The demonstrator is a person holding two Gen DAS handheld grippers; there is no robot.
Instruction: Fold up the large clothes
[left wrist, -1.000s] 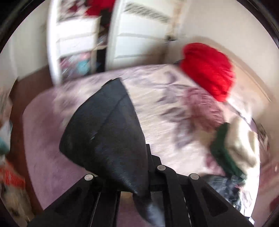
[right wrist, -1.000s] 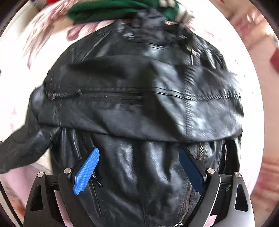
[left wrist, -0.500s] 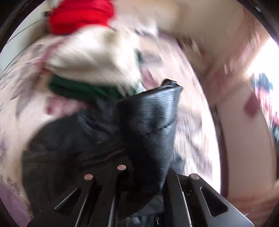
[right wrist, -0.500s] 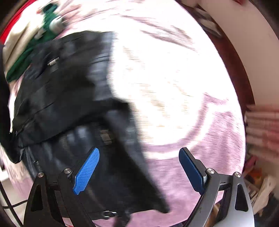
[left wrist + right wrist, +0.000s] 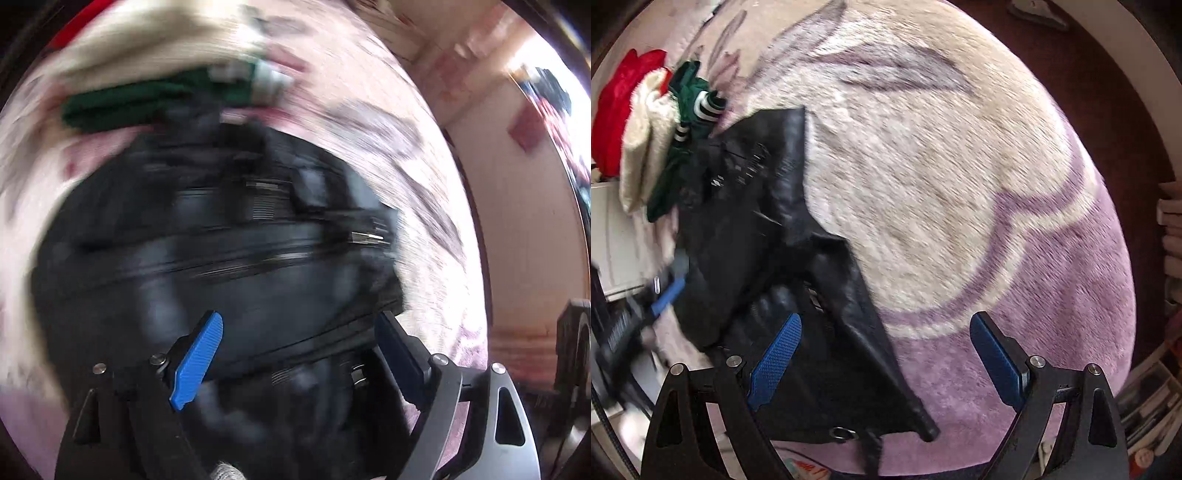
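The bed [image 5: 923,166], under its cream and lilac plush blanket, carries the black leather jacket [image 5: 768,258] bunched along its left side in the right wrist view, long axis running from the far pile of clothes [image 5: 646,140] toward the near edge. Wide bare blanket lies to the jacket's right, room for the next fold. The left gripper [image 5: 299,354] hangs right above the jacket, its jaws just sprung apart and released, leather below but unpinched. The right gripper [image 5: 886,350] is spread too, the hem beside its left pad, holding nothing
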